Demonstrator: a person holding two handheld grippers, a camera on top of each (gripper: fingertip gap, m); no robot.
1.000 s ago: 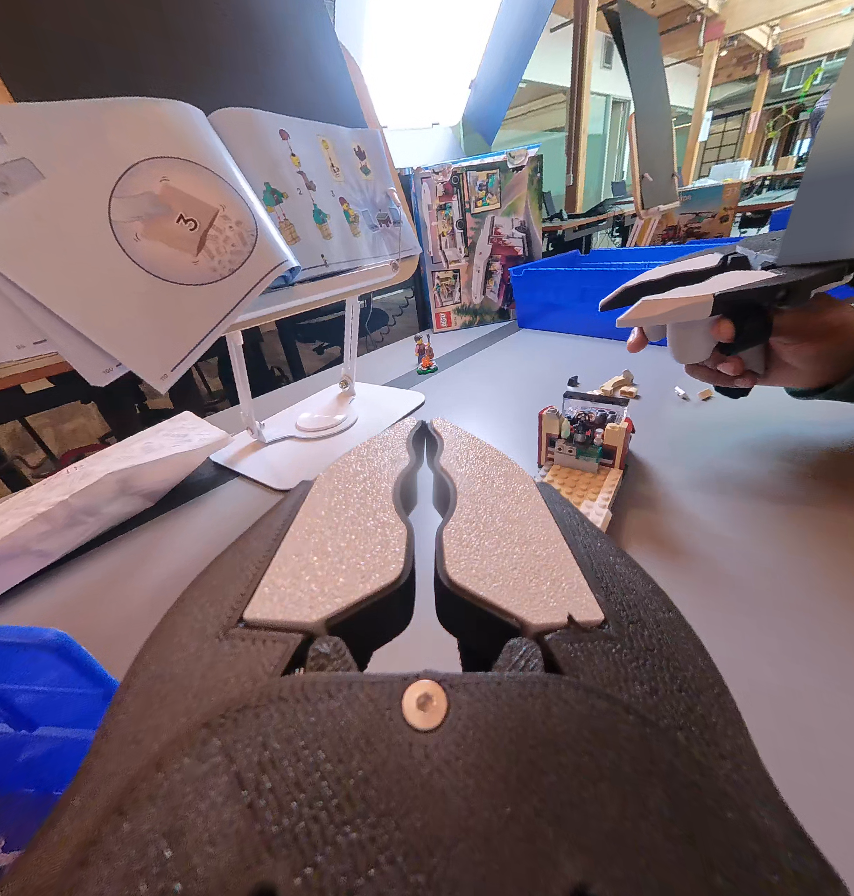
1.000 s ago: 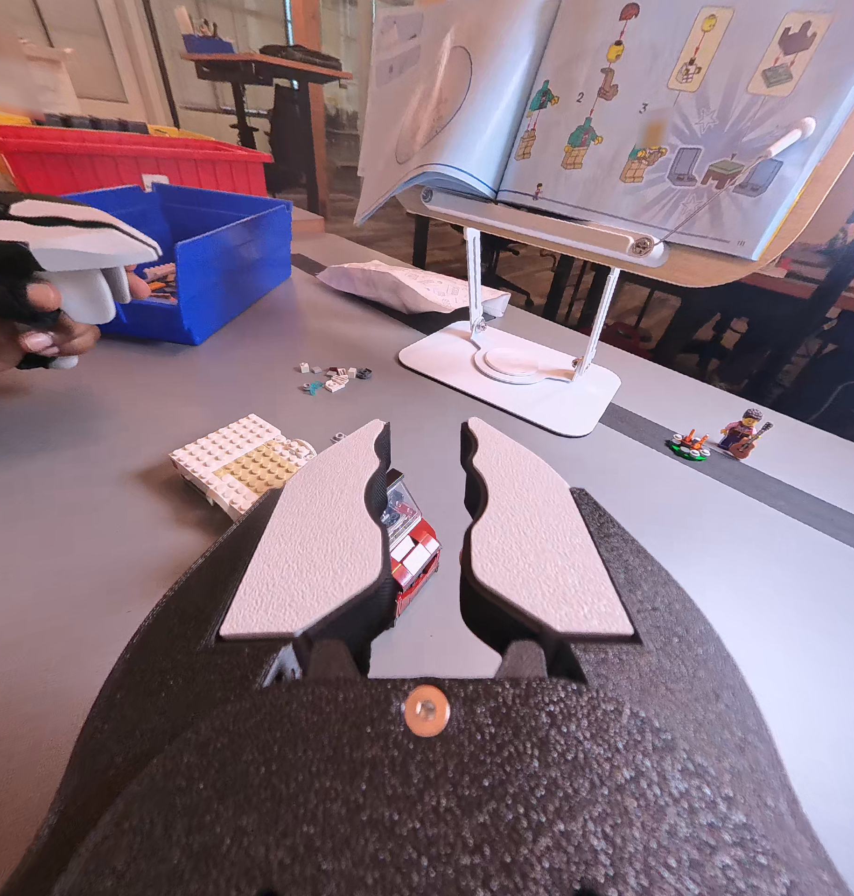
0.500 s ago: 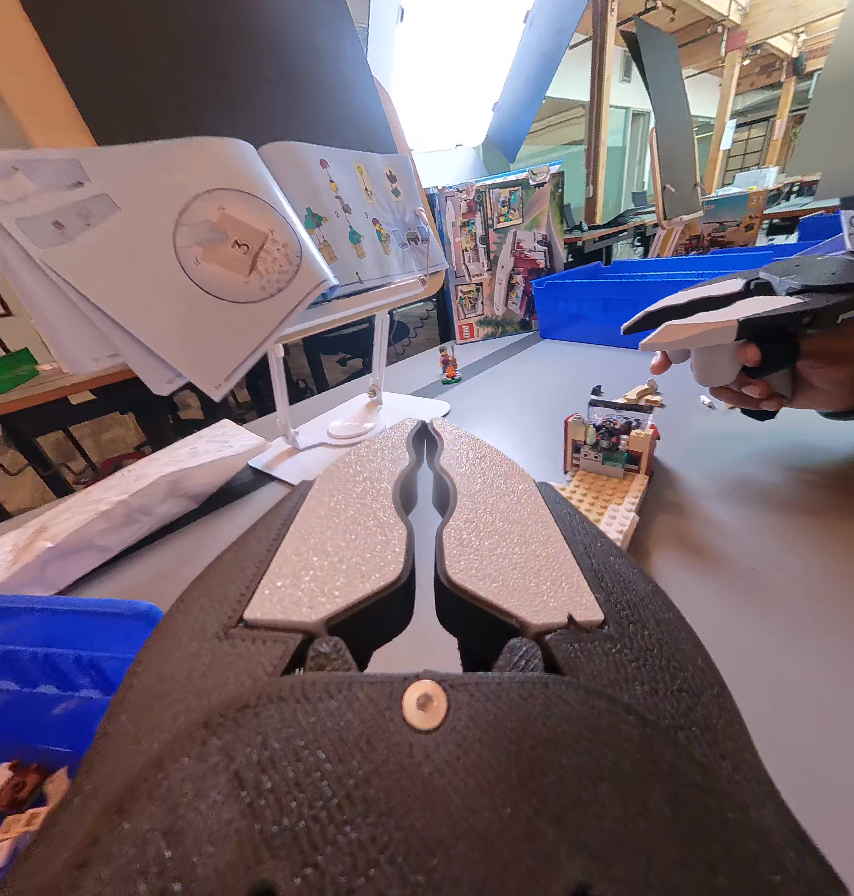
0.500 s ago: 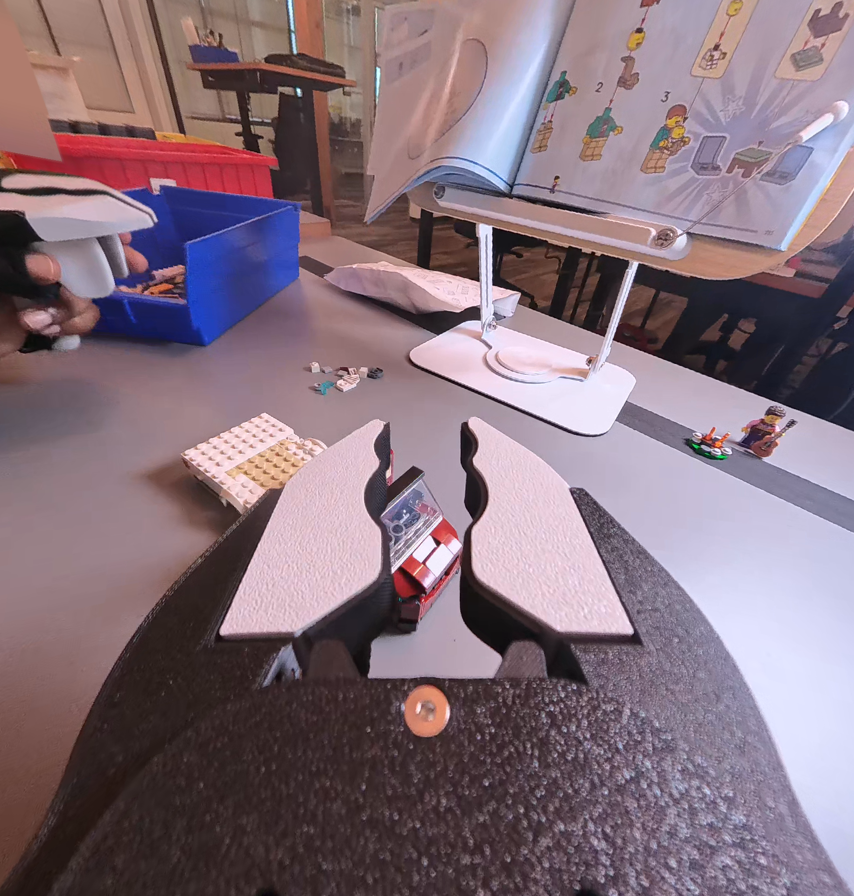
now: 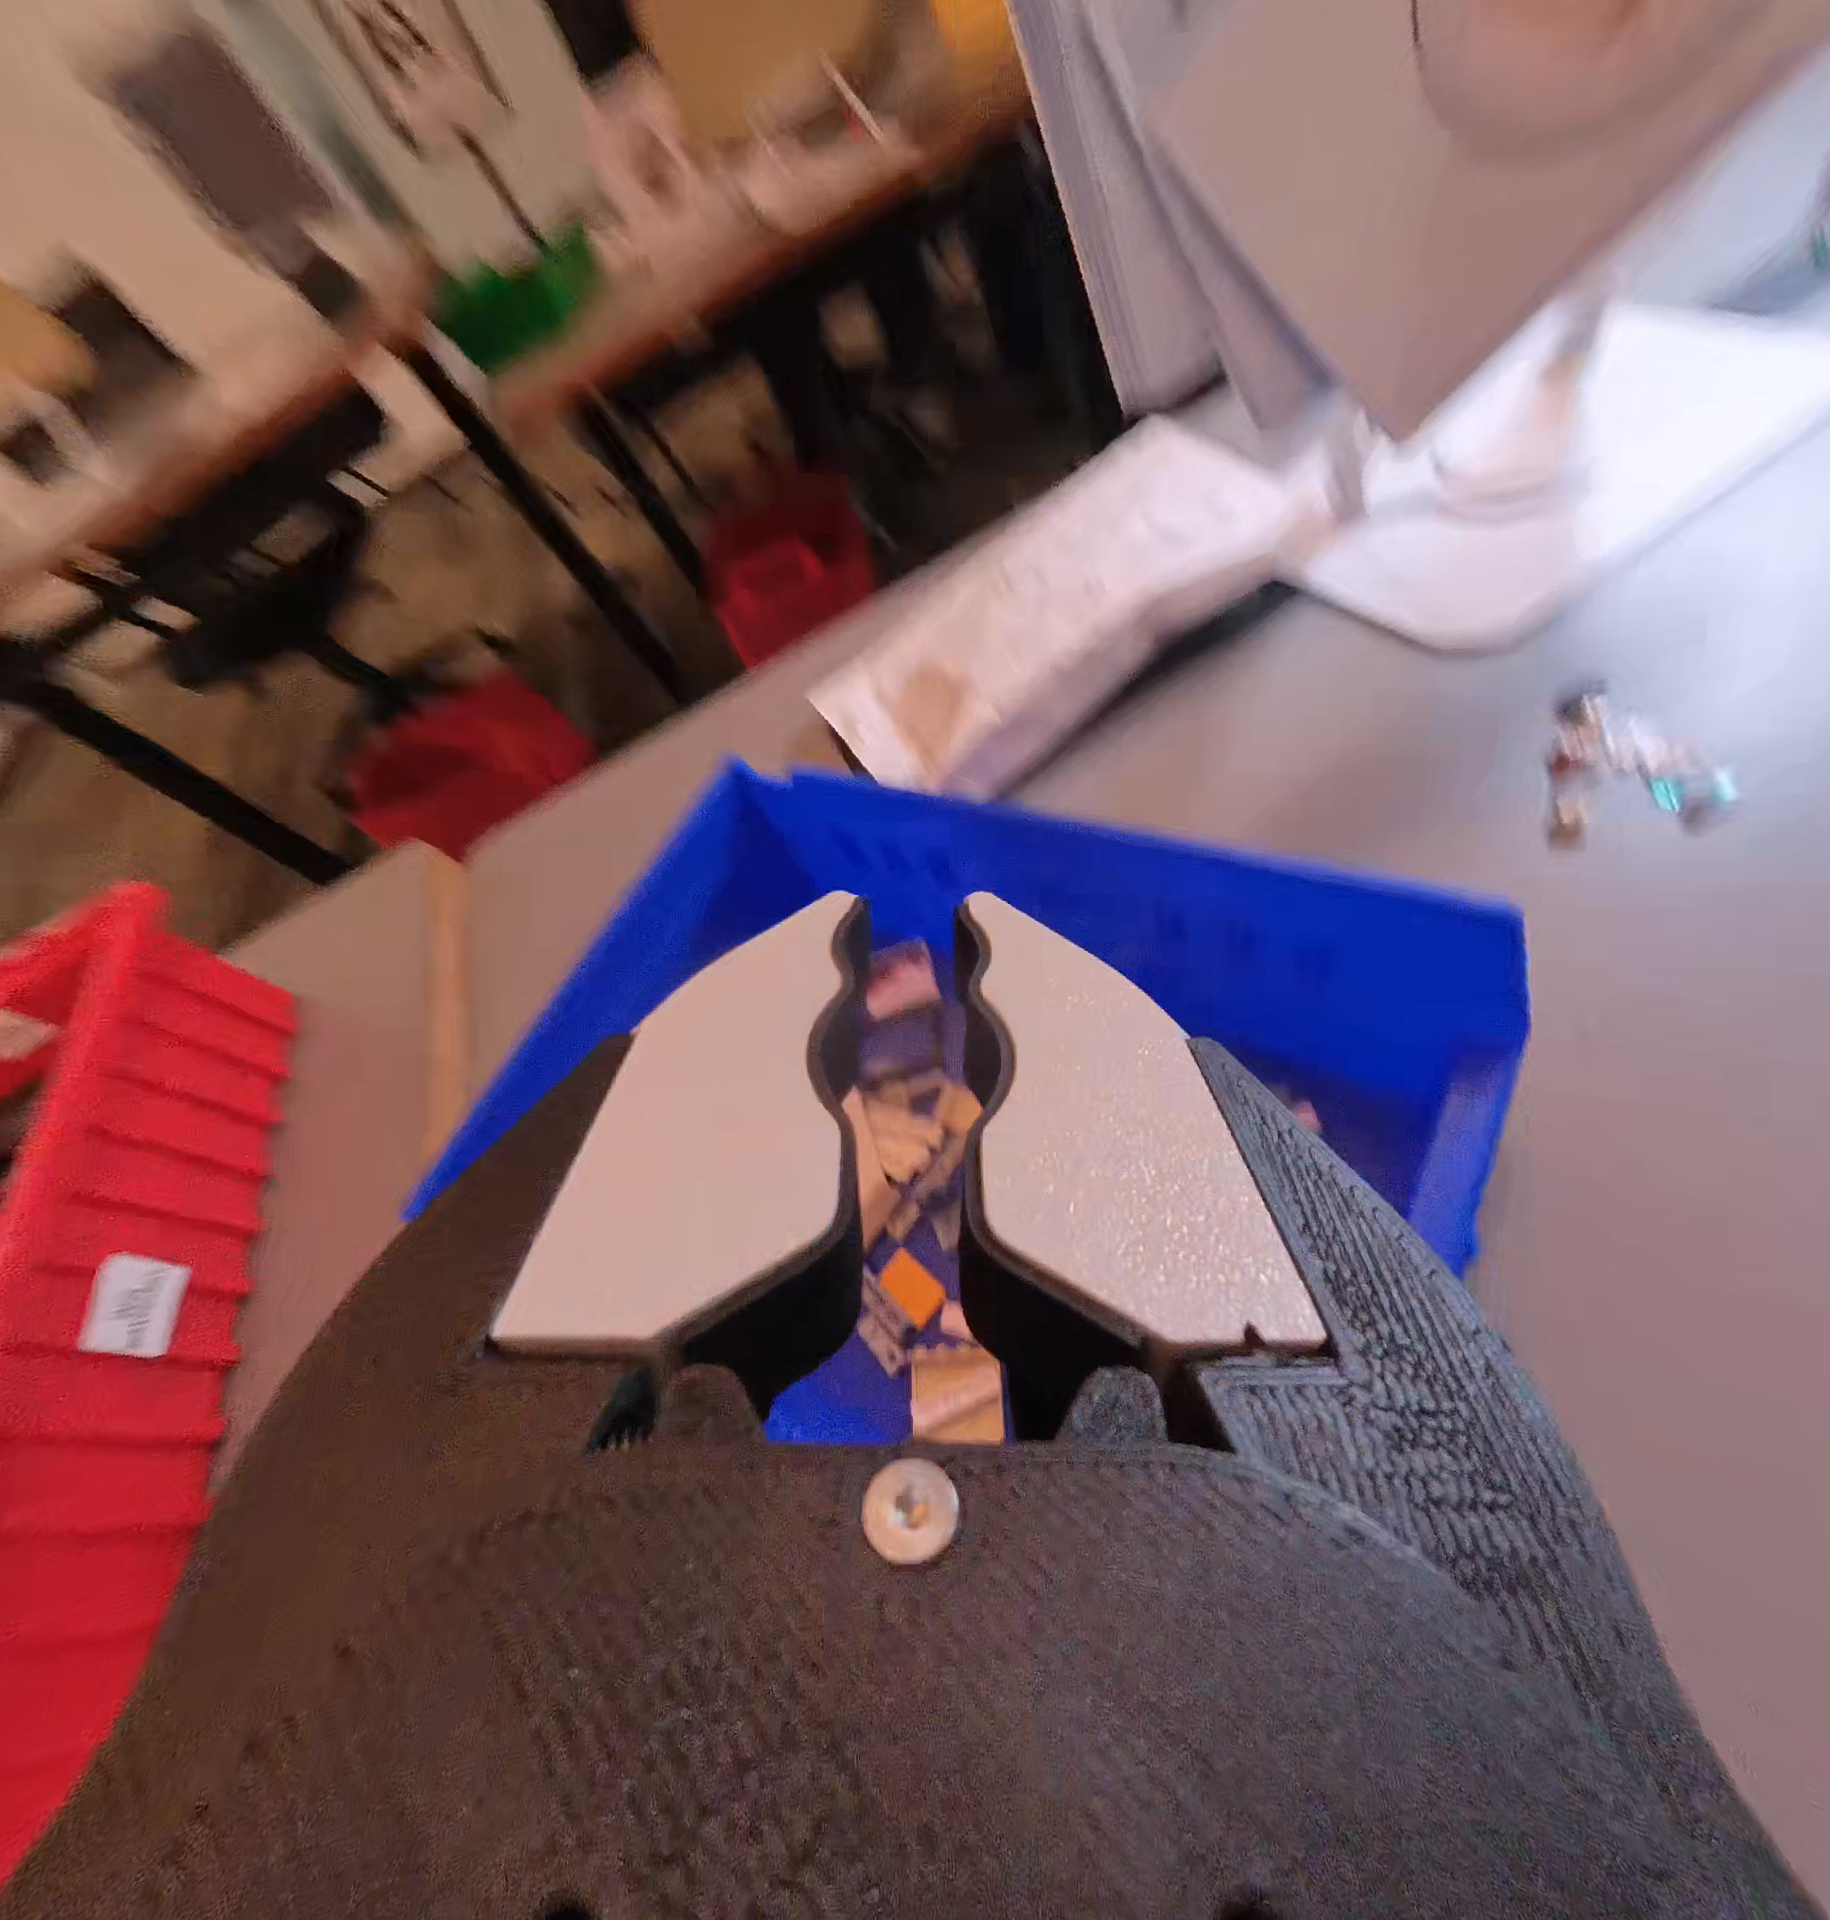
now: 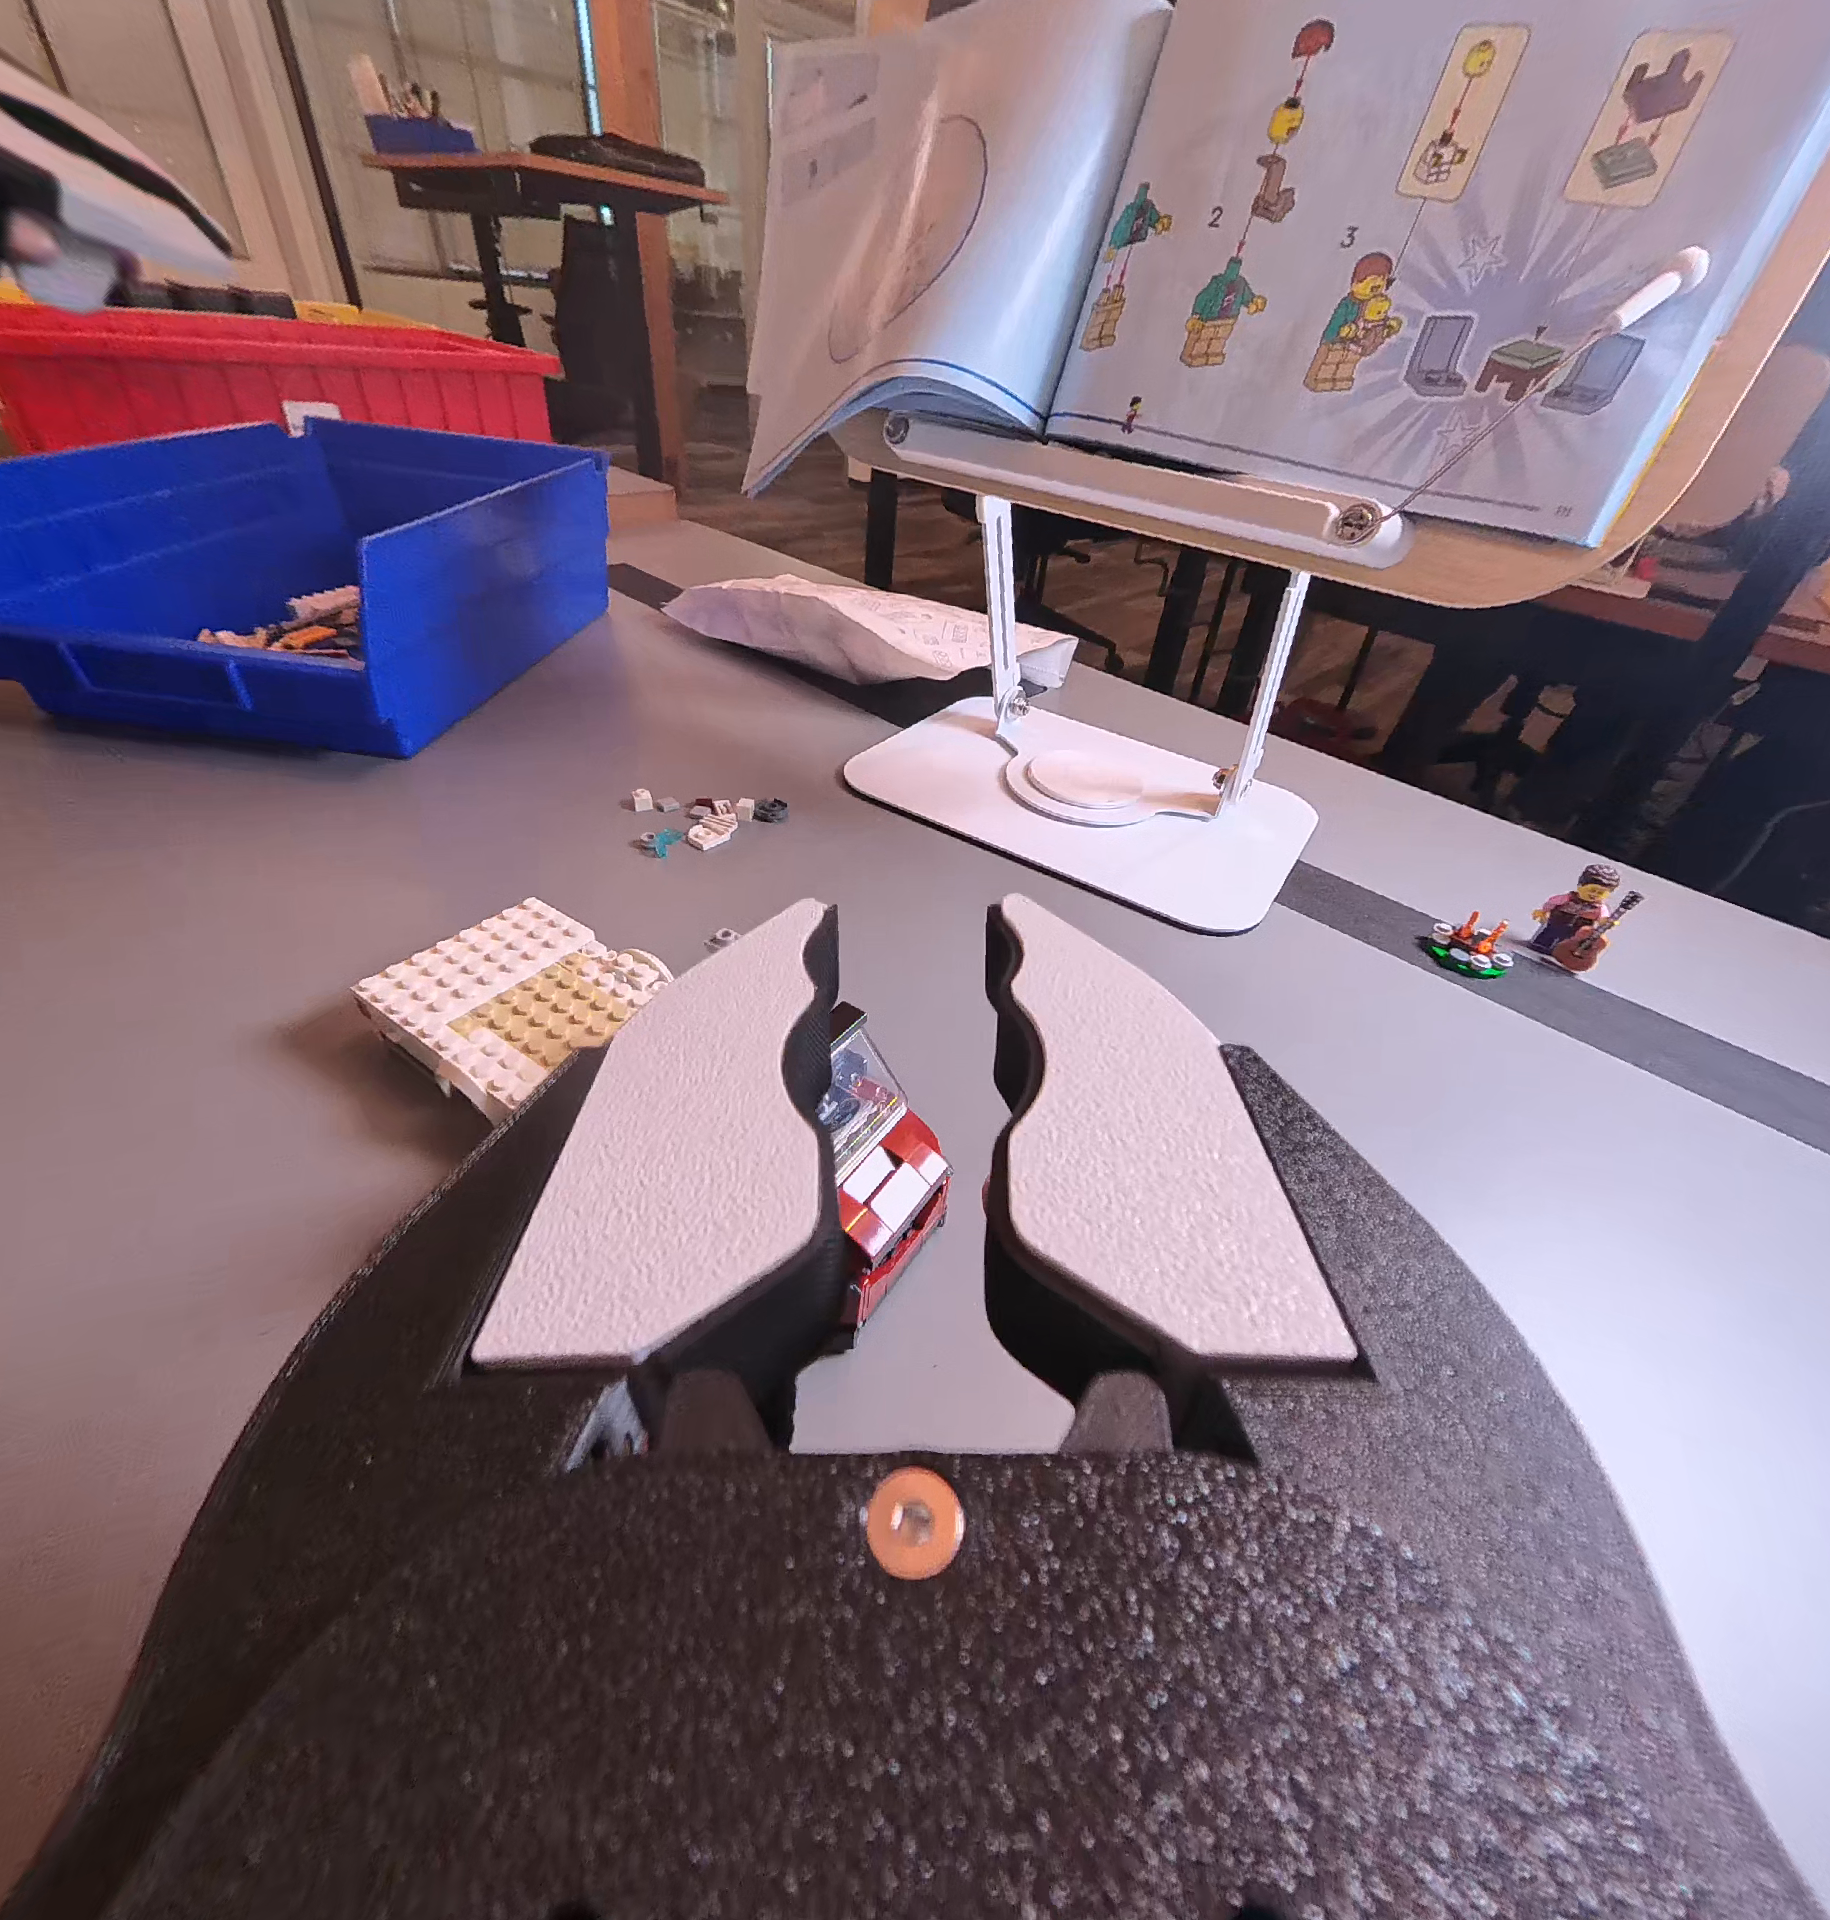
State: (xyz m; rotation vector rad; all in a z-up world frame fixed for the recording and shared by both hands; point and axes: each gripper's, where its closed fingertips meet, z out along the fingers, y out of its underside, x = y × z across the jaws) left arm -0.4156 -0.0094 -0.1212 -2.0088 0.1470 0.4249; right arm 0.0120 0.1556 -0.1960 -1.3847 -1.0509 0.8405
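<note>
Blue bin [image 5: 1254, 935] under left hand-held gripper [image 5: 909, 909], fingertips apart.

Left view blurred; bin's bricks [image 5: 916, 1164] (between the jaws) too smeared to identify.

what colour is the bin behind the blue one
Red: the bin sits just behind the blue bin, clearest in the right wrist view.

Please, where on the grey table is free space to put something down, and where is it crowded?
Free: the grey table right of the right gripper, before the dark stripe; also between the blue bin and the white brick plate. Crowded: the loose small bricks by the stand base.
</note>
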